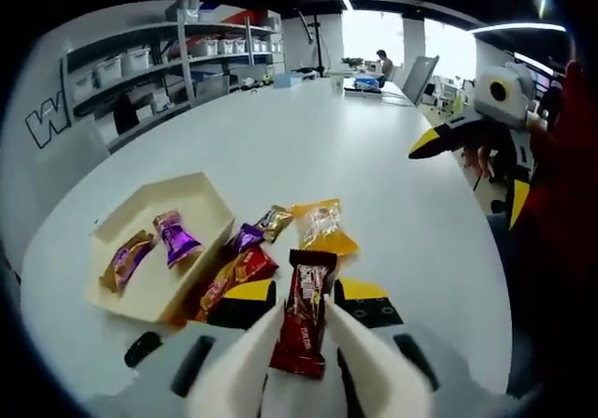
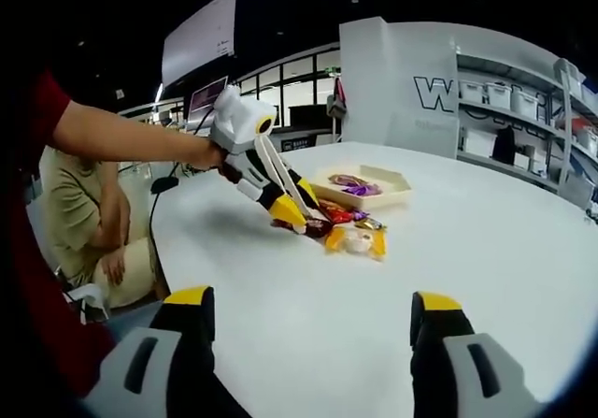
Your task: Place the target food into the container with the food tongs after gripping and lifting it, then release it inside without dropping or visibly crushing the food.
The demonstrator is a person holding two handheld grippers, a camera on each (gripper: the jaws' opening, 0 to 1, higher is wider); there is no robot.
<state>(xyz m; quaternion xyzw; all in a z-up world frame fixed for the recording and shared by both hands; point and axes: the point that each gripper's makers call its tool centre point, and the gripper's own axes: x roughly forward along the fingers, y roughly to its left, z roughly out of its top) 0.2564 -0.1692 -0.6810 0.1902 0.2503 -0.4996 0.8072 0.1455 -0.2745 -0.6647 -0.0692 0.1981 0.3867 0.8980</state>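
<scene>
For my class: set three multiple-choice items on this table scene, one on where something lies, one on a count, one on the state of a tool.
1. Where is the cream tray?
A. On the white table, beside the loose snacks
B. On a shelf
C. On the floor

2. How many wrapped snacks lie in the tray?
A. None
B. Two
C. Five

3. What is the left tool doing?
A. Hanging open over bare table
B. Closed on a dark red snack bar via white tongs
C. Resting in the tray

Answers: 1 A, the tray sits on the white table next to the packets. 2 B, two purple packets lie inside. 3 B, the bar sits clamped between the tong blades.
</scene>
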